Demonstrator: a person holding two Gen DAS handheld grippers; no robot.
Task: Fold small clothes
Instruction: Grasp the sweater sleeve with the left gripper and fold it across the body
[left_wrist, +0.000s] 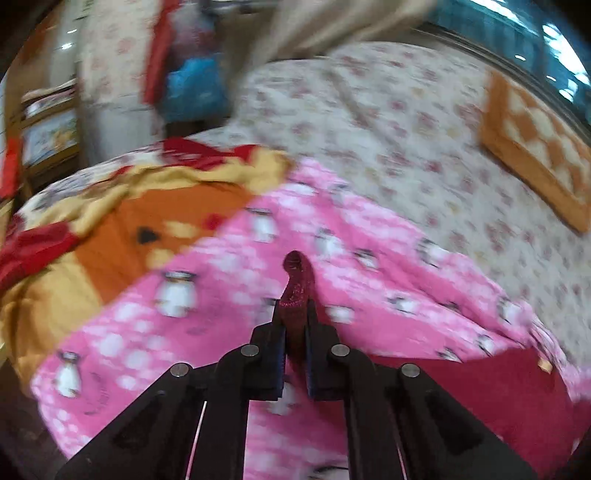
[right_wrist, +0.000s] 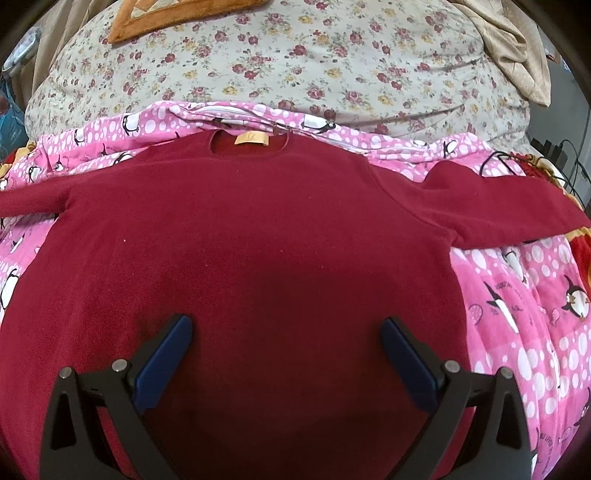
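Observation:
A dark red long-sleeved sweater (right_wrist: 258, 229) lies flat on a pink penguin blanket (right_wrist: 517, 332), collar with a tan label (right_wrist: 251, 139) at the far side, both sleeves spread sideways. My right gripper (right_wrist: 286, 332) is open and empty, hovering over the sweater's lower body. My left gripper (left_wrist: 294, 314) is shut on the sweater's sleeve cuff (left_wrist: 297, 280), which sticks up between the fingers above the pink blanket (left_wrist: 221, 277). More of the red sweater (left_wrist: 480, 398) shows at the lower right of the left wrist view, which is motion-blurred.
The blanket lies on a bed with a floral sheet (right_wrist: 295, 55). An orange patterned cushion (left_wrist: 535, 147) sits at the bed's far side. An orange, yellow and red blanket (left_wrist: 110, 221) lies left. Black cables (right_wrist: 535, 162) lie at the right edge.

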